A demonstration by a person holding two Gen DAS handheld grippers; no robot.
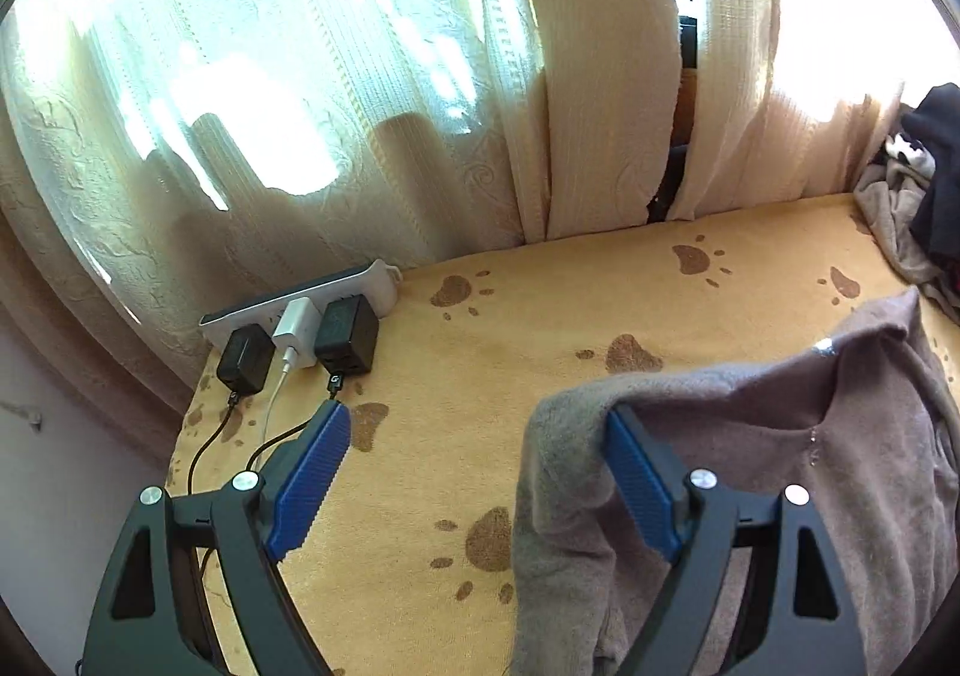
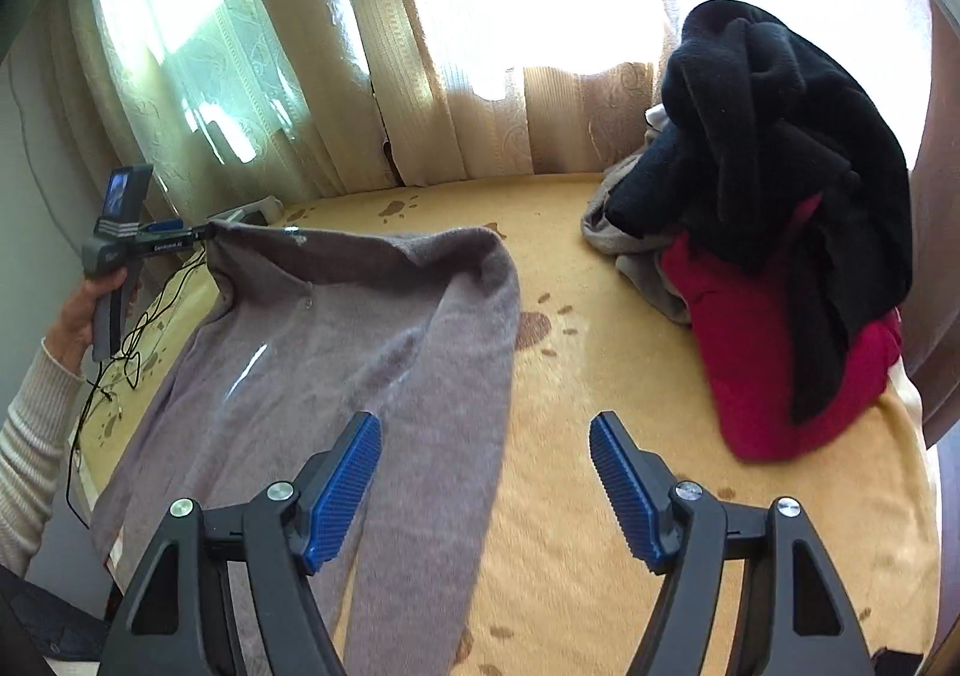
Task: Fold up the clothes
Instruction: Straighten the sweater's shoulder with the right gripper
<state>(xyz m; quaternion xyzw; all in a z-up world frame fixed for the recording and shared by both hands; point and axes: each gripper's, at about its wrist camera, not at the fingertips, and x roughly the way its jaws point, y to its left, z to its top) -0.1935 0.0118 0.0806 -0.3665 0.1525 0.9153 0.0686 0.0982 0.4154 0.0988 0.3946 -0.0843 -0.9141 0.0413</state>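
On the paw-print blanket [image 2: 600, 526], both grippers gape empty (left [image 1: 474, 472] hooks grey sweater [image 2: 360, 328]), no legible writing.

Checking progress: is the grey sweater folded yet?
Not folded: grey sweater is partly lifted, draped over one left gripper finger.

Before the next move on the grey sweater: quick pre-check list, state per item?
1. Left gripper jaws open: ok, nothing pressed between them.
2. Left gripper clear of the grey sweater: not ok, cloth drapes over its right finger.
3. Right gripper free: ok, jaws open, nothing between them.
4. Sweater spread flat on the paw-print blanket: not ok, one corner hangs lifted at the left gripper.
5. Clothes pile apart from the sweater: ok, bare blanket between.
6. Power strip and cables clear of the sweater: cannot tell; in the right view the cables run close to its edge.
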